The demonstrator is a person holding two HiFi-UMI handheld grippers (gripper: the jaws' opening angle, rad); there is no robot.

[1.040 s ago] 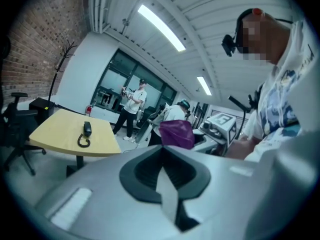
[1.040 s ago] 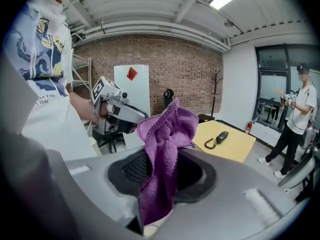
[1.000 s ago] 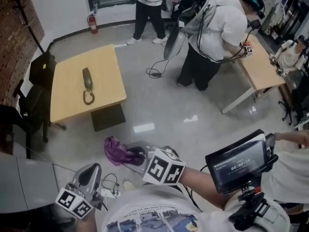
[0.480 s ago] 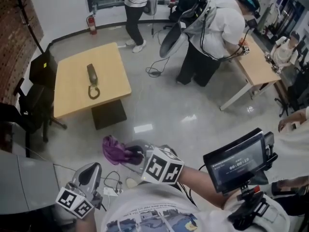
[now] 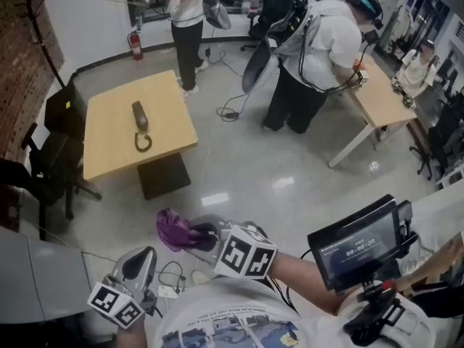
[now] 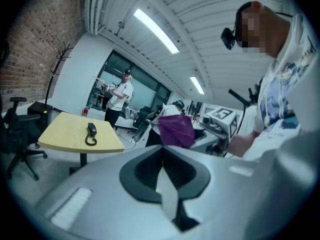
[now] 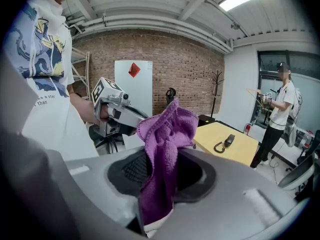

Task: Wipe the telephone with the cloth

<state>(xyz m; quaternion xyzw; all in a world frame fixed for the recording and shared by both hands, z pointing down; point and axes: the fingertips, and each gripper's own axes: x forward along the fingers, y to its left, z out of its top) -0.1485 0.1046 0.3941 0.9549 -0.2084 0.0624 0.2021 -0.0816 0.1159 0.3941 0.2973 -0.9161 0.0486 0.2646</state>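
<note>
A dark telephone handset (image 5: 139, 115) with a curled cord lies on a light wooden table (image 5: 112, 143) across the room, also seen as the telephone (image 6: 91, 129) and the telephone (image 7: 228, 140). My right gripper (image 5: 190, 233) is shut on a purple cloth (image 5: 172, 228), which stands bunched up between the jaws as the purple cloth (image 7: 164, 156). My left gripper (image 5: 139, 263) is held low near my body, shut with nothing in it. Both grippers are far from the table.
A black chair (image 5: 64, 107) stands at the table's left side. One person (image 5: 312, 56) bends over a second table (image 5: 380, 96) at the right; another (image 5: 183, 13) stands at the back. Cables (image 5: 172, 275) lie on the floor near my feet. A screen (image 5: 359, 249) is mounted at my right.
The view has shifted slightly, so the table sits a bit higher and to the right. The person at the back has walked left. Both grippers keep their hold and place.
</note>
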